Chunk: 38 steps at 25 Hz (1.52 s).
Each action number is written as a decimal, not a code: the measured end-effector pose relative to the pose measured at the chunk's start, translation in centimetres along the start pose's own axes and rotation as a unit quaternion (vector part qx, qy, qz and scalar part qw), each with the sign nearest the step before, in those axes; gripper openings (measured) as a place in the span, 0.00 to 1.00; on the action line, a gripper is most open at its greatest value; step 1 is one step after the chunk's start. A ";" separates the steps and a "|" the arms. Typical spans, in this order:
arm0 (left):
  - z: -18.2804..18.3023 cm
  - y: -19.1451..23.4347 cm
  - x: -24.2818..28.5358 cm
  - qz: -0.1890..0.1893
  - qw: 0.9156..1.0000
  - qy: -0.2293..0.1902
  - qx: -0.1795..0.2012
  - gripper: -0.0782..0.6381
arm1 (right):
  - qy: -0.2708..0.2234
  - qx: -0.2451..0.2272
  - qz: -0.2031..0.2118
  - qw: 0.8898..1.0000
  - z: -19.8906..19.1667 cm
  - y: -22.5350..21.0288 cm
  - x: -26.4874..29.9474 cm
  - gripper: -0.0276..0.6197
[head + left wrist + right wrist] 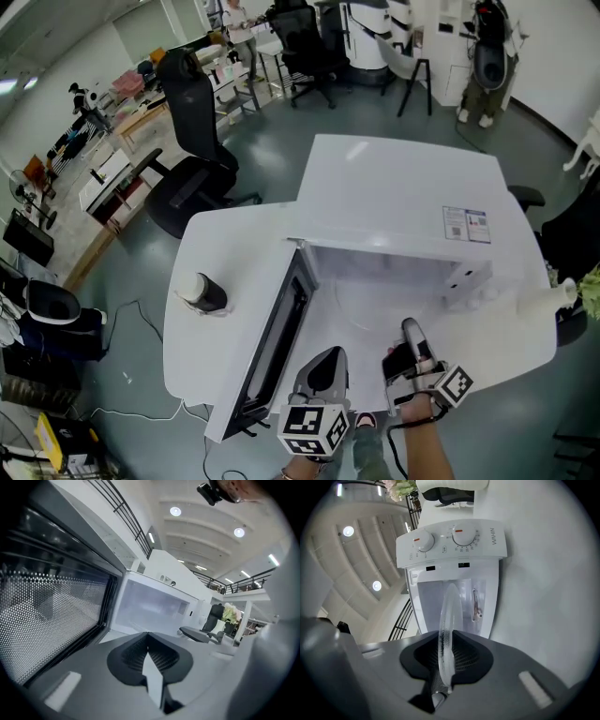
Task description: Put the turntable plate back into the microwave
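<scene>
While the right hand-held gripper point(449, 641) pinches the rim of the clear glass turntable plate point(451, 611) between its 2 pads, the plate stands edge-on ahead of it. Only a thin, ribbed sliver of glass shows in the right gripper view. Straight beyond the plate is the open cavity of the white microwave point(454, 555), seen rolled on its side, with 2 dials point(425, 541) on its control panel. The marks round the dials are too fine to read.

In the head view the plate is hard to make out. Only a faint curved outline shows against the white, just ahead of this hand-held gripper's tips at the mouth of the cavity. How far it reaches inside, or whether it touches the cavity floor, I cannot tell.

The left hand-held gripper point(149, 637) has its jaws pressed together with nothing between them. Just to its left stands the microwave door point(56, 606), swung open, its perforated window filling that side of the left gripper view. Ahead of it lies the pale cavity.

A forearm point(427, 450) behind the right hand-held gripper is cut off by the lower edge of the head view. Well off to the left, beyond the door, a dark cylinder with a white top point(202, 292) sits on the white table point(192, 356), too small to identify.
</scene>
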State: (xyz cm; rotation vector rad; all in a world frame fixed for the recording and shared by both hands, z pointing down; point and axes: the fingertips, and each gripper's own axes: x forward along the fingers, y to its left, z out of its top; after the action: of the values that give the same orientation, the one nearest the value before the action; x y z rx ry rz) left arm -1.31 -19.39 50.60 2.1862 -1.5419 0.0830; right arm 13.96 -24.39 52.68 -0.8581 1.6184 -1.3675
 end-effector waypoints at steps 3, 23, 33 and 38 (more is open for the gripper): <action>0.3 0.2 0.3 0.000 1.000 0.000 -0.002 0.11 | -0.006 0.005 0.003 1.000 0.2 -0.1 0.9 0.13; 0.2 1.8 2.3 0.001 1.000 -0.005 -0.022 0.11 | -0.042 -0.033 0.001 0.999 2.5 -1.8 6.0 0.13; 0.4 2.3 2.8 0.002 1.000 -0.002 -0.022 0.11 | -0.069 -0.011 -0.002 0.998 2.8 -2.6 7.6 0.14; 0.3 2.3 3.2 -0.001 1.000 -0.002 -0.023 0.11 | -0.074 -0.025 -0.014 0.997 3.7 -2.7 8.3 0.14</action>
State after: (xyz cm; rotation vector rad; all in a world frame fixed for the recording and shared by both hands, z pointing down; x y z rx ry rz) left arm -2.28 -22.90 52.03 2.1530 -1.5278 0.0419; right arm 13.78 -33.80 53.76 -0.9926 1.5363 -1.2564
